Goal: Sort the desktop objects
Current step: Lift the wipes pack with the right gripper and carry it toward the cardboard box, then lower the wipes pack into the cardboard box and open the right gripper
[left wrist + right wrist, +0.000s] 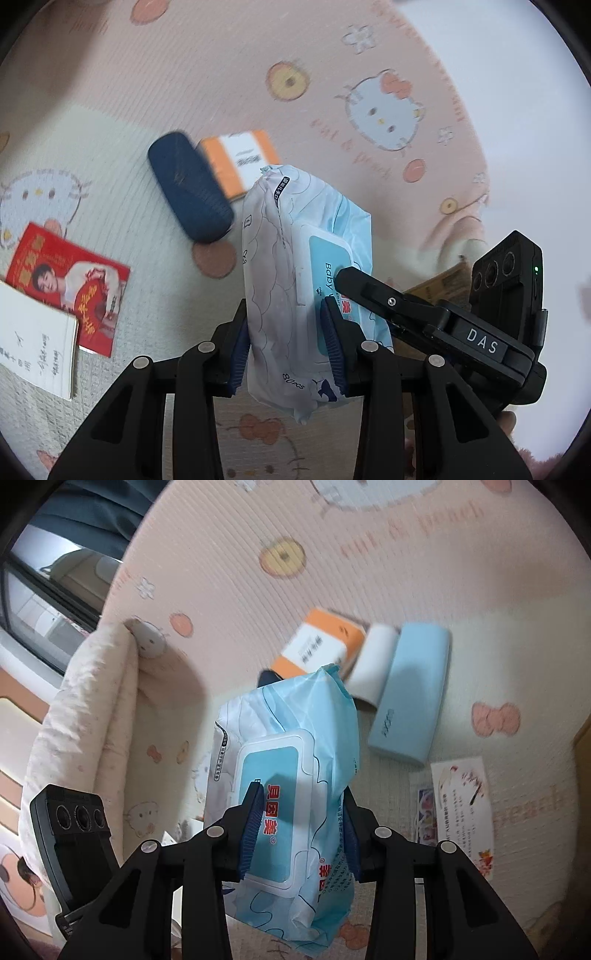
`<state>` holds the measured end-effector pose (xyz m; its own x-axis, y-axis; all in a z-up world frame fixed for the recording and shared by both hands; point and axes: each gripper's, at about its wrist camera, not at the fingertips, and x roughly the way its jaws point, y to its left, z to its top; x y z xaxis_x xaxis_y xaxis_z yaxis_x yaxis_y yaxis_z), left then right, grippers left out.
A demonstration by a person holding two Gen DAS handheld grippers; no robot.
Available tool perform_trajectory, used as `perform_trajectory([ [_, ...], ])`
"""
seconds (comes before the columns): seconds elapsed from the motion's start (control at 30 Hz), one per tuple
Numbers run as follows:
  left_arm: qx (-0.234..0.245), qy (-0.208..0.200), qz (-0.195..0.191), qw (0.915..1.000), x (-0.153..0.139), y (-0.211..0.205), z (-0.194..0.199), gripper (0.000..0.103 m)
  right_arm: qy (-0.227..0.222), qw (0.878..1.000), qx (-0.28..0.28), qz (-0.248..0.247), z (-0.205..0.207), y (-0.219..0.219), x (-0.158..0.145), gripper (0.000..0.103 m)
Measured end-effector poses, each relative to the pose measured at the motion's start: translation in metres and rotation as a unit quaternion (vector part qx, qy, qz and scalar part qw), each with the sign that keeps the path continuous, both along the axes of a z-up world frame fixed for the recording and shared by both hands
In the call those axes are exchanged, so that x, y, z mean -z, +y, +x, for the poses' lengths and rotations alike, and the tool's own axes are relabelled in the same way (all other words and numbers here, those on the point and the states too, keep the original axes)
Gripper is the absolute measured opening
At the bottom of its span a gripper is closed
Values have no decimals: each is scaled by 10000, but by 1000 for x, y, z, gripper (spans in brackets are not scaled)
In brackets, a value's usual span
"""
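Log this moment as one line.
left gripper: shut on wipes | right gripper: shut on wipes | wipes: off mat

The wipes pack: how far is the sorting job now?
Done: nothing looks sorted yet. In hand: the wipes pack is off the mat, clamped by both the left hand-held gripper and the right hand-held gripper. Left: the dark case, orange box, red booklet, light blue case and white roll lie loose on the mat.

Left tool [291, 347] and right tool [299, 830], black linkage arms, silver pivot screws, ribbed blue pads, white "DAS" lettering, seemingly a camera module
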<state>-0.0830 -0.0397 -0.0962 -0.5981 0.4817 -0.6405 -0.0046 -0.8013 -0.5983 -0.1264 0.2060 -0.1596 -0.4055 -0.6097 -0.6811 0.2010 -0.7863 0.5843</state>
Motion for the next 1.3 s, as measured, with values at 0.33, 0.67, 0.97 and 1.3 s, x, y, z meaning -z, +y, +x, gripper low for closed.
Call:
perform_trajectory([
  [0.33, 226, 541, -109, 9982, -52, 25, 11, 41, 482, 9988, 114, -41, 20, 22, -56, 37],
  [0.67, 567, 942, -62, 9939, -87, 69, 25, 41, 995, 9943, 355, 111, 48, 57, -105, 37],
  [0.97, 969, 1116, -21, 9890, -106, 122, 40, 41, 1225, 9897, 698, 231, 83, 104, -131, 37],
  [1.3, 1611, 1066, -55, 9811, -115, 203, 38, 41, 1161, 9817, 1495, 211, 116, 184, -134, 37],
])
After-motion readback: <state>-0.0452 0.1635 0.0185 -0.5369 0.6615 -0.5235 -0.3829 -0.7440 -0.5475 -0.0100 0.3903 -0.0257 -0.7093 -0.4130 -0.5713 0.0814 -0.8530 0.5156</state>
